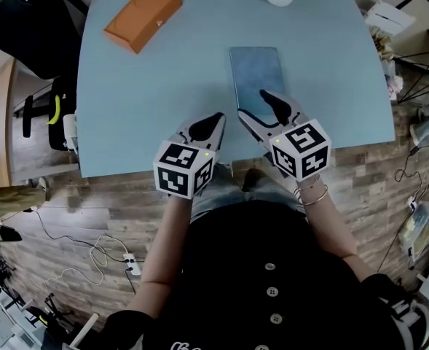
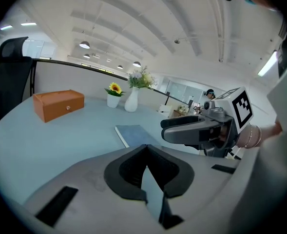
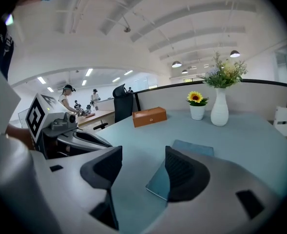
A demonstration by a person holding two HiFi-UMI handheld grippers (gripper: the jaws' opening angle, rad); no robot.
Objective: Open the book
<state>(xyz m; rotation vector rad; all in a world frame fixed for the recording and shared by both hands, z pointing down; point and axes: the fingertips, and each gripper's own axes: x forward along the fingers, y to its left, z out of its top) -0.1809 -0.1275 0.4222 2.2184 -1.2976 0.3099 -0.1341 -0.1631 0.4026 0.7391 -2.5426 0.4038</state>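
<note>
Head view: a closed blue book [image 1: 256, 75] lies flat on the blue table [image 1: 148, 100], a bit right of the middle. The right gripper [image 1: 256, 106] is at the book's near end. The left gripper [image 1: 213, 120] sits lower left of it, over bare table. An orange box [image 1: 143, 17] lies at the upper left.

Left gripper view: the left gripper [image 2: 145, 147] has its jaws pressed together with nothing in them. The book [image 2: 136, 133] lies just past them. The right gripper [image 2: 189, 129] is on the right side.

Right gripper view: the right gripper [image 3: 143, 155] has its jaws wide apart. The book [image 3: 160, 182] has its near corner in the gap, right by the right jaw, and it is not squeezed. A white vase [image 3: 220, 108] stands at the upper right.
</note>
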